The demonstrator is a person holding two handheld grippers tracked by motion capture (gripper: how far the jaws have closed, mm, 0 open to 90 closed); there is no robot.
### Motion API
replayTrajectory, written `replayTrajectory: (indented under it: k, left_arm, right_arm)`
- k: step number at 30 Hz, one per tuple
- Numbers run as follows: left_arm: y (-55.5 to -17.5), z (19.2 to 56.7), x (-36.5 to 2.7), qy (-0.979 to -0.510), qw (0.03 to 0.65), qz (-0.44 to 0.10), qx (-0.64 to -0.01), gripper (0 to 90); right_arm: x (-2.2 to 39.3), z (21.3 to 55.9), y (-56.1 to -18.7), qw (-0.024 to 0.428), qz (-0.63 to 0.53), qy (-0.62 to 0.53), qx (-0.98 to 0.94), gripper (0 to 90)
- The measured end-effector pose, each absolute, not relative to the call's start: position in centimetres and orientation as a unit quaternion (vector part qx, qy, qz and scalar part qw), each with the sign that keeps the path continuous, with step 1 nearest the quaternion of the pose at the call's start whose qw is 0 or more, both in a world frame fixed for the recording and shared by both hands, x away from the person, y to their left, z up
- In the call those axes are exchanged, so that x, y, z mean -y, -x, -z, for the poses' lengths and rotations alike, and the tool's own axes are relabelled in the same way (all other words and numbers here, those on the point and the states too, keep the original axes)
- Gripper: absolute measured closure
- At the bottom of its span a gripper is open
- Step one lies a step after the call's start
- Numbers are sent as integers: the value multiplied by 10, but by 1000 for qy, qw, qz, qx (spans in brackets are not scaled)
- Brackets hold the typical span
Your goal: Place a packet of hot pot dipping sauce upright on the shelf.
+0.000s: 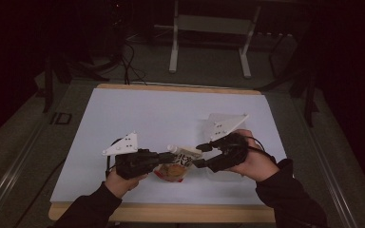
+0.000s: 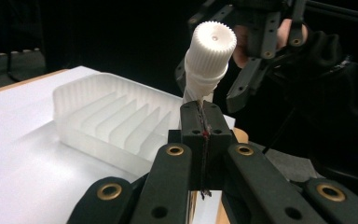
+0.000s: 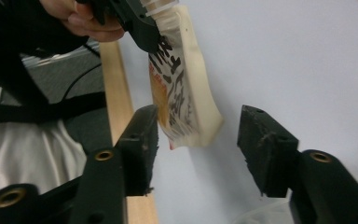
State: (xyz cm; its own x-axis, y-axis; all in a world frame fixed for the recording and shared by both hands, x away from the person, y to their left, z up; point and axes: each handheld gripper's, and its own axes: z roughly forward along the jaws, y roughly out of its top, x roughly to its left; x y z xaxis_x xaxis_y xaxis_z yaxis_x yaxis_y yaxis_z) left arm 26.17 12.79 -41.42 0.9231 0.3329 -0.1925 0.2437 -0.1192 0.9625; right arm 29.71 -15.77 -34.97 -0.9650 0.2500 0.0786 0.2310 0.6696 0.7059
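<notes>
The white table (image 1: 138,118) carries the action near its front edge, with a clear ribbed plastic tray (image 2: 107,116) sitting on it just beyond the left gripper. The left gripper (image 1: 164,156) is clamped tight on the spouted food pouch (image 1: 180,161), jaws pinched together on the pouch's edge just below the white screw cap (image 2: 213,46), holding it up off the table. The right gripper (image 3: 198,135) sits at the pouch's other end, jaws apart, the pouch's bottom corner between them, neither pad pressing on it yet.
</notes>
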Motion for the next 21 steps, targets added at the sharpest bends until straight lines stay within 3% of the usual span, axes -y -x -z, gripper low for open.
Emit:
replayTrajectory:
  k: [1, 2, 3, 6, 11, 12, 21]
  left_arm:
    - [-261, 415, -126, -750, 632, -34, -192, 899]
    - [-261, 415, -126, -750, 632, -34, -192, 899]
    - [-261, 416, -124, -751, 631, -35, -192, 899]
    - [-261, 416, -123, -753, 629, -35, -191, 899]
    - [-262, 417, -123, -752, 629, -31, -193, 899]
    - [-262, 417, -122, -752, 630, -30, -194, 899]
    - [-259, 414, -119, -750, 633, -41, -189, 896]
  right_arm:
    - [156, 350, -299, 4, -379, -129, -916, 560]
    - [156, 350, -299, 4, -379, -129, -916, 560]
    - [154, 350, -299, -3, -375, -120, -919, 639]
    - [152, 351, -298, -5, -367, -113, -923, 733]
    - [153, 350, -298, 1, -362, -109, -926, 798]
    - [154, 349, -298, 1, -362, -107, -926, 845]
    - [154, 343, -298, 25, -349, -80, -933, 895]
